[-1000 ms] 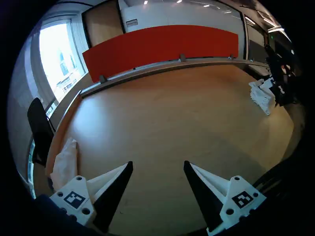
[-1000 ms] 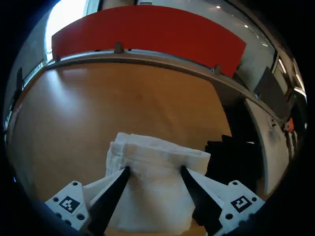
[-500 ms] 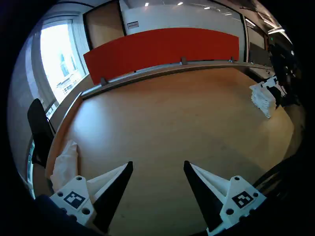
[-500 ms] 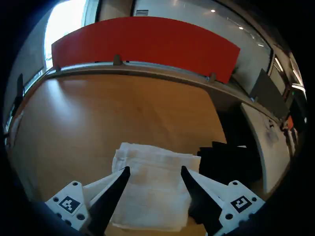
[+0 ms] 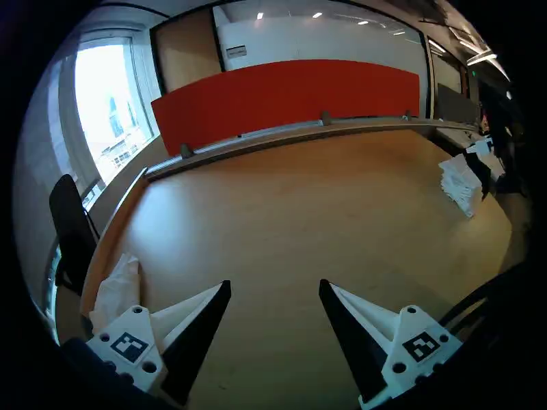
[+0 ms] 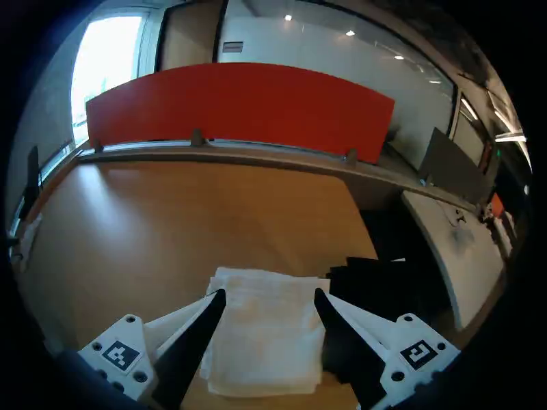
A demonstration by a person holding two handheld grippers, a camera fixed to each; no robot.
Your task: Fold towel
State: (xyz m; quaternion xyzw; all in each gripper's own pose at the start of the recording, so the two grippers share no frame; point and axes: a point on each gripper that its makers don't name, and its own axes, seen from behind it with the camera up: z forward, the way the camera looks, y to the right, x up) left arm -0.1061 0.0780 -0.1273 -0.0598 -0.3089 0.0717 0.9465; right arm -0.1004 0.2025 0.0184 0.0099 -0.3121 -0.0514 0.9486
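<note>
Towel [image 6: 265,331]: white, folded into a flat rectangular stack, lying on the wooden table [image 6: 171,219] near its right edge.
Right gripper [image 6: 267,292]: fingers spread wide, nothing held; the towel shows in the gap between them, one finger at each side, neither pressing on it.
Dark object [image 6: 386,283]: just beside the towel's right side, kind not discernible.
Left gripper [image 5: 273,283]: fingers spread wide, empty, over bare tabletop [image 5: 308,205]; the towel [image 5: 459,183] is well apart, at the far right.
Crumpled white cloth [image 5: 116,290]: at the table's left edge, beside the left finger.
Red divider panel [image 6: 239,102]: upright along the far edge.
</note>
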